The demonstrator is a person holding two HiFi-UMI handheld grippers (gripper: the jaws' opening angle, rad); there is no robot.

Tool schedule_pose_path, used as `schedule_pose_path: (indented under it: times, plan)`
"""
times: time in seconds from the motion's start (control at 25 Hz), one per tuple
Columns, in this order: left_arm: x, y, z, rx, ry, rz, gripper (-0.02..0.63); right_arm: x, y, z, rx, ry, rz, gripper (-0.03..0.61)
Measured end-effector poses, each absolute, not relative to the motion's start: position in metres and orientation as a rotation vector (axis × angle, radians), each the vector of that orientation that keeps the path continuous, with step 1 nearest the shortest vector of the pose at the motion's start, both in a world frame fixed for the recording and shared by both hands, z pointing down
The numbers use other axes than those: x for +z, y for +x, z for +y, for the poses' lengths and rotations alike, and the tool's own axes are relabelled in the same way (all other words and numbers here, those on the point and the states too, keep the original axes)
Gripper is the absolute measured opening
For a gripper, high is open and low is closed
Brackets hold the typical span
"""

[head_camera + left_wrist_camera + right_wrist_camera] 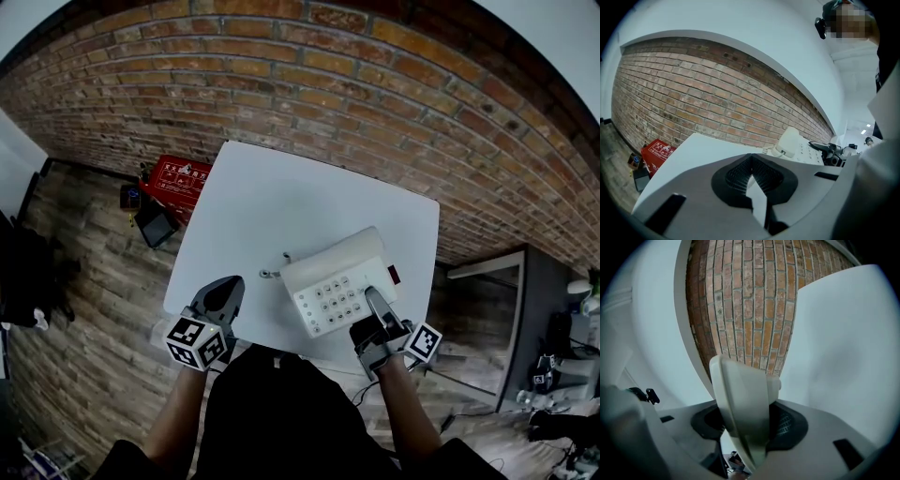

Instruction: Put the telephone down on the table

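Observation:
The white telephone (337, 277), with its handset along the far side and its keypad facing up, is over the right part of the white table (272, 202). My right gripper (373, 302) is shut on the phone's near right edge, one finger lying over the keypad side. In the right gripper view the telephone (740, 399) fills the space between the jaws. Whether its base touches the table, I cannot tell. My left gripper (223, 298) is shut and holds nothing, above the table's near left corner. In the left gripper view the telephone (790, 143) is ahead to the right of the left gripper (751, 161).
A short cord (272, 273) sticks out from the phone's left end. A brick wall (375, 84) runs behind the table. On the floor to the left lie a red box (178, 178) and a black item (155, 223). A dark cabinet (539, 319) stands to the right.

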State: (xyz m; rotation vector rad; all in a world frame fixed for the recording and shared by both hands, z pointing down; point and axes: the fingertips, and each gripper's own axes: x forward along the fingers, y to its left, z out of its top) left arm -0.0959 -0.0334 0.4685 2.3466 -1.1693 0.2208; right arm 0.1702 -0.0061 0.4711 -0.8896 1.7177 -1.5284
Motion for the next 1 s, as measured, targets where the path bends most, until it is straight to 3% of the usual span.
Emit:
schedule_pose_path:
  times: [0.48,1.0]
  plan:
    - [0.484,-0.116,-0.062,0.257,2.319,-1.166,0.012,0.498,0.150,-0.036,-1.626,-0.767,1.888,0.235]
    - [0.496,-0.152,-0.074,0.277,2.251,-1.280,0.012,0.524,0.068,-0.050,-1.892,-0.351,2.161,0.236]
